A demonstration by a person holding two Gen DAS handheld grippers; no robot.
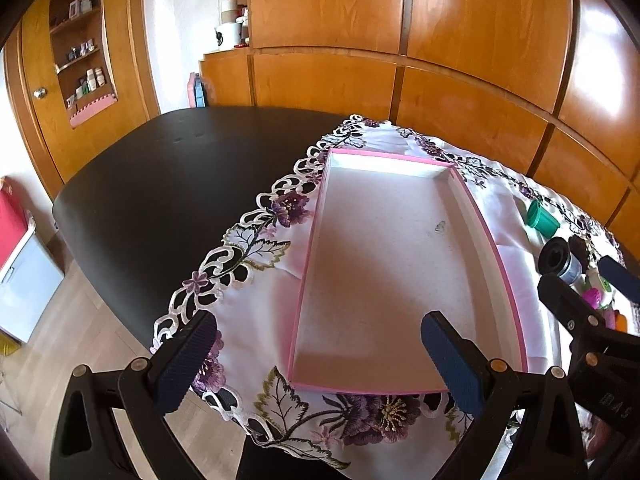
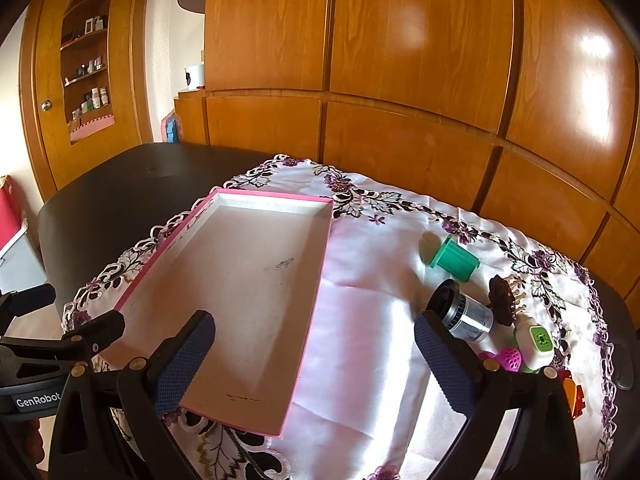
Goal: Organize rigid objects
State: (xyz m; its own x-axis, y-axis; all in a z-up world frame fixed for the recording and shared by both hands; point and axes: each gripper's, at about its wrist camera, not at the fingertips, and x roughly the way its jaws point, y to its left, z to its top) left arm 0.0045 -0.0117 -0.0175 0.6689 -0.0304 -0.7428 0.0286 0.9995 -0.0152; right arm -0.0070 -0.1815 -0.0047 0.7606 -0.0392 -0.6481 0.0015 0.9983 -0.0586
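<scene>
A shallow rectangular cardboard tray with pink outer walls and a white interior [image 2: 240,280] lies on a white embroidered cloth with purple flowers and cut-out edging [image 2: 360,320], which covers part of a dark, matte table top [image 1: 160,184]. The tray holds nothing. The left gripper [image 1: 320,360] hovers above the tray's near end with its blue textured pads spread wide apart and nothing between them; one pad is over the cloth's edge, the other over the tray's near right corner. The right gripper [image 2: 316,360] is likewise wide open and empty, positioned above the tray's near right side and the bare cloth beside it. To the right of the tray, well apart from it, the loose items lie on the cloth: a green plastic cylinder with flanged ends [image 2: 454,260] on its side, a black and silver metal eyepiece-like barrel [image 2: 464,314] on its side near the right gripper's right pad, a dark brown flower-shaped piece with pale pegs [image 2: 504,300] just beyond it, a white block with a green face [image 2: 536,344], and a magenta perforated piece [image 2: 510,358] touching that block. A small orange item [image 2: 574,394] sits at the cloth's edge; its form cannot be determined. Wooden panelled cupboards [image 2: 400,80] stand behind the table.
</scene>
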